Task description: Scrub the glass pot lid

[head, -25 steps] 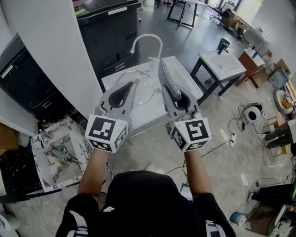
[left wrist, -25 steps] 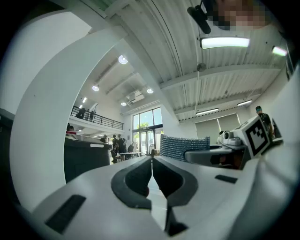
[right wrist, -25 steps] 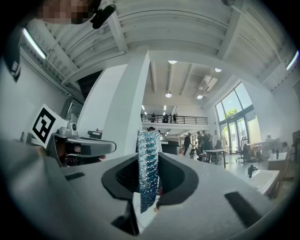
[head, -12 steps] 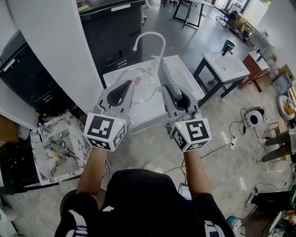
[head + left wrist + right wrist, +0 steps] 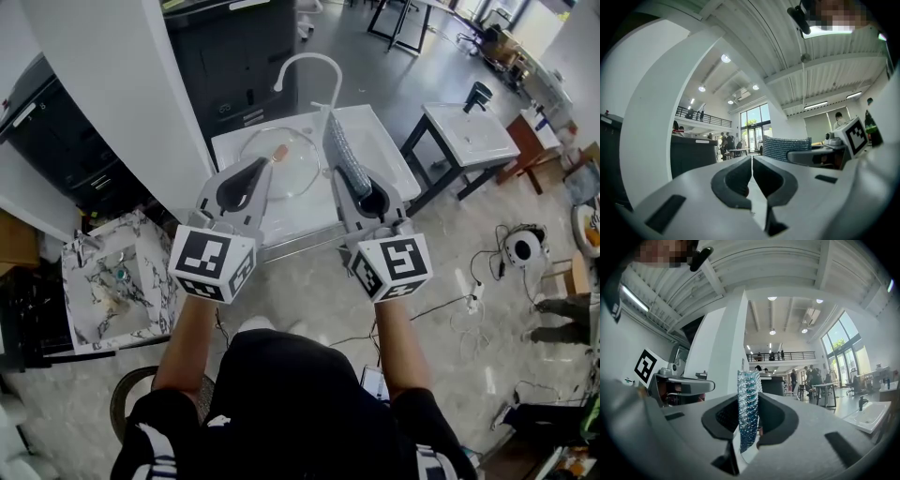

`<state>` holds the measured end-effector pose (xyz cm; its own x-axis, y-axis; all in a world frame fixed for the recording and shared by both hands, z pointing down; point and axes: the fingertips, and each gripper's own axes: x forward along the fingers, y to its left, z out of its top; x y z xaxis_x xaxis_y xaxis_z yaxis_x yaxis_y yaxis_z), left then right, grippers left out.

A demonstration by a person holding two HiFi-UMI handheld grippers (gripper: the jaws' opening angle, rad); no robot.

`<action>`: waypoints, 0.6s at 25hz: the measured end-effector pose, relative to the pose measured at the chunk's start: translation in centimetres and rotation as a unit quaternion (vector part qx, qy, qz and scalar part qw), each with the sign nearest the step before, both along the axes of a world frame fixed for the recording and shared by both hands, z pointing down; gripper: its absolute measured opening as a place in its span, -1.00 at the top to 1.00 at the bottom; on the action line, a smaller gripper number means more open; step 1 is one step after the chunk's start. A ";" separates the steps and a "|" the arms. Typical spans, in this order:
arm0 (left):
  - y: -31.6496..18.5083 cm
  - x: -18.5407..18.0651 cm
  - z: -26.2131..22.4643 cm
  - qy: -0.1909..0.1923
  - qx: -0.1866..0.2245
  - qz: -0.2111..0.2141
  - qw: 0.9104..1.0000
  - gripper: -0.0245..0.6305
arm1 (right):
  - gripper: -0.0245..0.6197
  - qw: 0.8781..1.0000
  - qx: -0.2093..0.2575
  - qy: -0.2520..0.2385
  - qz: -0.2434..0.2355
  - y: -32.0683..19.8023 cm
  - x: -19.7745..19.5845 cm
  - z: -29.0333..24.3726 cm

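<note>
Head view: the person holds both grippers out side by side over a white sink table [image 5: 300, 223], with the marker cubes nearest the body.
Left side: the left gripper [image 5: 264, 162] has its jaws pressed together along one thin seam. The left gripper view shows nothing between the dark pads.
Right side: the right gripper [image 5: 352, 183] pinches a scrubbing pad [image 5: 339, 150]. The right gripper view shows the pad standing on edge between the jaws, with a pad face against each one.
Pad: bluish grey with a knobbly weave, it sticks out well past the right gripper's tips, away from the person.
Task thing: the glass pot lid [image 5: 292, 171] lies flat on the sink table, below and just ahead of the left gripper's tips and to the left of the held pad. In the head view the left gripper covers its near rim.
Knob: an orange knob [image 5: 279, 152] sits on the lid just beyond the left gripper's tips.
Contact: no view shows either gripper or the pad touching the lid.
Beyond the tips: a white arched faucet [image 5: 302, 56] rises at the far edge of the sink table, with a black cabinet [image 5: 234, 56] behind it.
Right of the right gripper: a second sink [image 5: 464, 141] stands well apart on dark legs.
Left of the left gripper: a white column [image 5: 103, 94] rises beside it, and a marble-patterned sink [image 5: 80, 323] sits lower on the floor side.
</note>
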<state>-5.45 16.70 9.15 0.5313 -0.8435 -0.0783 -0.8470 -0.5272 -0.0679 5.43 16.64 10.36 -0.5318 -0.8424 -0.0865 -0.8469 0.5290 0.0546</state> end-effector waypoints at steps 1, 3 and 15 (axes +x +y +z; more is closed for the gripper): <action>0.0 0.2 0.1 0.000 -0.001 -0.001 1.000 0.90 | 0.70 1.000 -0.002 0.000 -0.002 0.0 0.2 0.1; 0.0 0.6 0.1 -0.001 -0.003 -0.004 1.000 0.90 | 0.70 1.000 -0.003 0.001 -0.006 0.0 0.6 0.2; -0.6 2.0 -0.5 -0.006 0.003 -0.007 1.000 0.90 | 0.70 1.000 0.000 -0.006 -0.015 -0.4 1.7 0.3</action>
